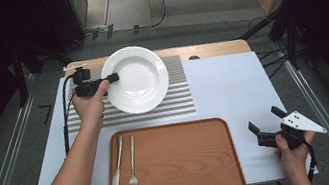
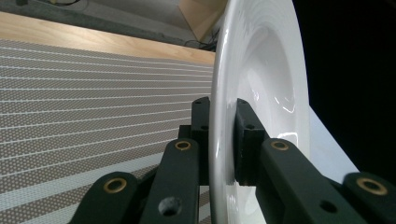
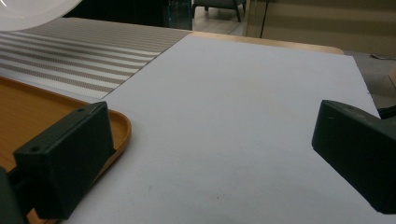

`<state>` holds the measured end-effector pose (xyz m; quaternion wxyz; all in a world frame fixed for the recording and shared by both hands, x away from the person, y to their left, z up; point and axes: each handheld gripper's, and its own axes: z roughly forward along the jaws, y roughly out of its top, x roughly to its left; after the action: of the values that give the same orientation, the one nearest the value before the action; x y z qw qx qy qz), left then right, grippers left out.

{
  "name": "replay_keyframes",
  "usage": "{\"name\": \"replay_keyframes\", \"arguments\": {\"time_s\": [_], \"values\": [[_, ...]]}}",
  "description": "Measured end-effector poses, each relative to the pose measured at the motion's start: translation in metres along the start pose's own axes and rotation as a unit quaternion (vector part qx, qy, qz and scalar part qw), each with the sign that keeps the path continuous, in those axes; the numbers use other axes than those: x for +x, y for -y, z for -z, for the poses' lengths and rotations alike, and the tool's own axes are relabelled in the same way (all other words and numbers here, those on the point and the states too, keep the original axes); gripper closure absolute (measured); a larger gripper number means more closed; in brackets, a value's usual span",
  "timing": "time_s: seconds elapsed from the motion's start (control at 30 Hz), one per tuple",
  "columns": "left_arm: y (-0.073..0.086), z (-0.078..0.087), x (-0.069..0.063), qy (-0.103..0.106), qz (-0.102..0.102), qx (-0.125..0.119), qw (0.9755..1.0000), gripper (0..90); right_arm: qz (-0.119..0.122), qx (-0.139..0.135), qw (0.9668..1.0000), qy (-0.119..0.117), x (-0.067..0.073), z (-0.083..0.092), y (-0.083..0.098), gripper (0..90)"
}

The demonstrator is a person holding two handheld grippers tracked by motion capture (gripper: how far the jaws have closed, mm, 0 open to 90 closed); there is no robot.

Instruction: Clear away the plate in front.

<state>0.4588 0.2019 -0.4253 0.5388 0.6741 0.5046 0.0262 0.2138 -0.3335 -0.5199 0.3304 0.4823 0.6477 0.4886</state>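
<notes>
We hold the plate (image 1: 137, 79) by its left rim with our left gripper (image 1: 110, 78), over the striped mat (image 1: 179, 100) at the far half of the table (image 1: 233, 91). In the left gripper view the jaws pinch the plate's (image 2: 261, 84) rim from both sides, one pad against the underside and one on the inner face, with the left gripper (image 2: 223, 135) closed narrow on the thin edge. There the plate stands as an upright edge because the camera is rolled over with the hand; from the high view its hollow faces up toward the camera, perhaps tipped a little, though we cannot tell how much. Being round, the plate has no long axis of its own; the gripped point lies at its left edge and the rest reaches to the right over the mat (image 2: 84, 93).

Our right gripper (image 1: 266, 123) rests near the table's right front corner, well apart from the plate, its jaws spread wide with nothing between them. In the right gripper view the right gripper (image 3: 210, 140) looks over bare white table (image 3: 243, 102), with the tray's (image 3: 119, 126) corner just beside one jaw.

On the tray (image 1: 185, 170) near us lie a knife (image 1: 117, 171) and a fork (image 1: 133, 166) side by side at its left, handles pointing away from us.
</notes>
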Motion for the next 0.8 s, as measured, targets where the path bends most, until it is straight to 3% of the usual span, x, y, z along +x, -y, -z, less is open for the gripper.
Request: {"name": "replay_keyframes", "arguments": {"time_s": [0.43, 0.63, 0.8], "values": [[0.003, 0.006, -0.027, 0.036, -0.018, -0.005, 0.9992, 81.0, 0.002, -0.001, 1.0000, 0.000, 0.000, 0.000, 0.000, 0.0], [0.011, 0.008, -0.030, 0.049, -0.015, -0.004, 0.9987, 81.0, 0.003, -0.002, 1.0000, 0.000, 0.001, 0.000, 0.000, 0.0], [0.015, 0.009, -0.032, 0.048, -0.017, 0.005, 0.9987, 81.4, 0.003, -0.001, 1.0000, 0.001, 0.001, 0.000, 0.000, 0.0]]}}
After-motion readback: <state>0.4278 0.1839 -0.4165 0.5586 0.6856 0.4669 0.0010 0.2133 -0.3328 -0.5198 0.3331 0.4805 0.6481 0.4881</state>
